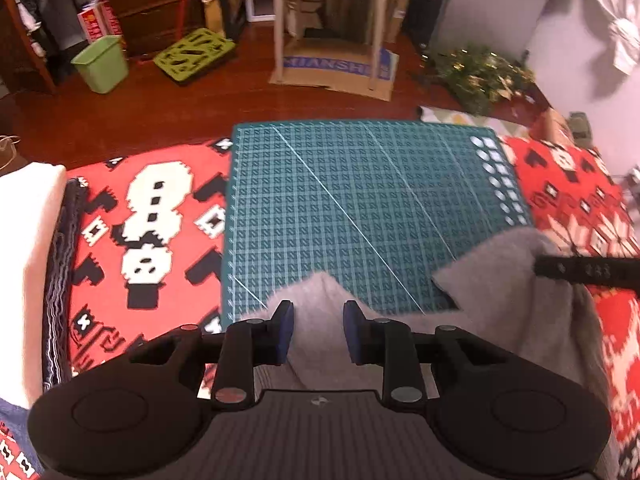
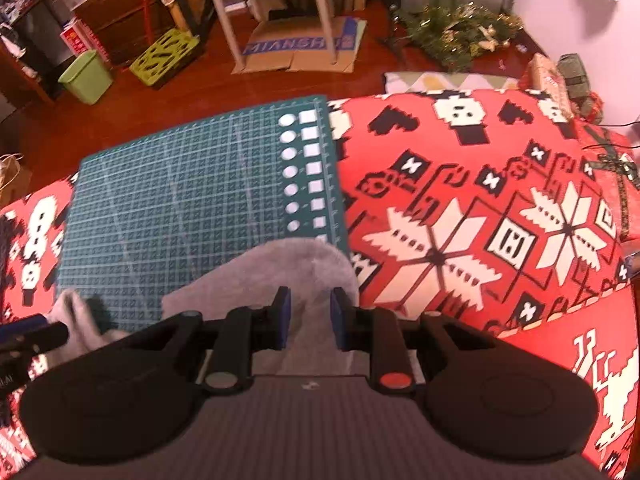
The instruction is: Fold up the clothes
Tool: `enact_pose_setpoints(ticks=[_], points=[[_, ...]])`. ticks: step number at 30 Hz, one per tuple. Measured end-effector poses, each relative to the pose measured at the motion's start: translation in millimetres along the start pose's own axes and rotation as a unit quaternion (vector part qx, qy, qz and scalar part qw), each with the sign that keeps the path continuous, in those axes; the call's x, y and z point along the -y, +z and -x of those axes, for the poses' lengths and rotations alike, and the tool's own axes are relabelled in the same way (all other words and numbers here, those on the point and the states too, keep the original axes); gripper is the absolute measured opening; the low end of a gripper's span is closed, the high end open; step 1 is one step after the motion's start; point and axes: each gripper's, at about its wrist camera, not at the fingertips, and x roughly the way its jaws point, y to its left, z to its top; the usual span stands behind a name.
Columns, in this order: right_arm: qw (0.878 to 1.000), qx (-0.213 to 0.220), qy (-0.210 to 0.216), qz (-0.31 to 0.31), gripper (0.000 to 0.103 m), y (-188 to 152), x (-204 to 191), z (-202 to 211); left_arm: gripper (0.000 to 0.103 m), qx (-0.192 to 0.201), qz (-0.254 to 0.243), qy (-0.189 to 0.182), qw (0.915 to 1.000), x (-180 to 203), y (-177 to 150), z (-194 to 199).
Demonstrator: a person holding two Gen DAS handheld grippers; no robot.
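While the grey garment (image 1: 496, 276) lies across the near edge of the green cutting mat (image 1: 360, 200), the left gripper (image 1: 318, 330) pinches one raised fold and the right gripper (image 2: 308, 318) pinches another at the mat's near right corner, beside the red patterned cloth (image 2: 460, 200).

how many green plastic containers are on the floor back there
2: a light green bin at the far left of the wooden floor, and a lime cut-out crate just right of it, beside the dark drawers. More may be hidden.
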Motion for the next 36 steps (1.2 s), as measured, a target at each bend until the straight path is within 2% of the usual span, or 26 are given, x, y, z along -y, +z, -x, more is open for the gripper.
enact_pose_setpoints(ticks=[5,7,8,9,10,14,20,25,36], points=[[1.000,-0.001,-0.004,-0.002,0.024,2,1,-12,0.027,-0.007,-0.011,0.032,0.9994,-2,7,-16],[1.000,-0.001,-0.005,-0.005,0.024,4,1,-13,0.024,-0.017,-0.013,0.035,0.9991,-3,7,-20],[1.000,-0.002,-0.008,-0.004,0.020,5,1,-14,0.010,-0.018,-0.017,0.035,0.9991,-3,7,-20],[1.000,-0.003,-0.012,-0.002,0.014,5,1,-15,0.006,-0.019,-0.020,0.035,0.9990,-4,6,-20],[1.000,-0.005,-0.020,0.002,0.004,5,2,-16,0.006,-0.016,-0.021,0.038,0.9989,-3,4,-18],[1.000,-0.008,-0.007,-0.015,0.002,0,13,-5,0.005,-0.003,-0.014,0.040,0.9991,-8,-4,-4],[0.998,0.003,0.013,-0.068,0.002,-14,38,33,0.004,0.002,0.028,0.032,0.9991,-20,-17,27],[0.990,-0.005,0.063,-0.128,0.002,-36,63,71,0.004,0.002,0.045,0.026,0.9987,-25,-39,60],[0.987,-0.013,0.082,-0.135,0.002,-95,66,154,0.004,0.003,0.032,0.010,0.9994,-20,-79,130]])
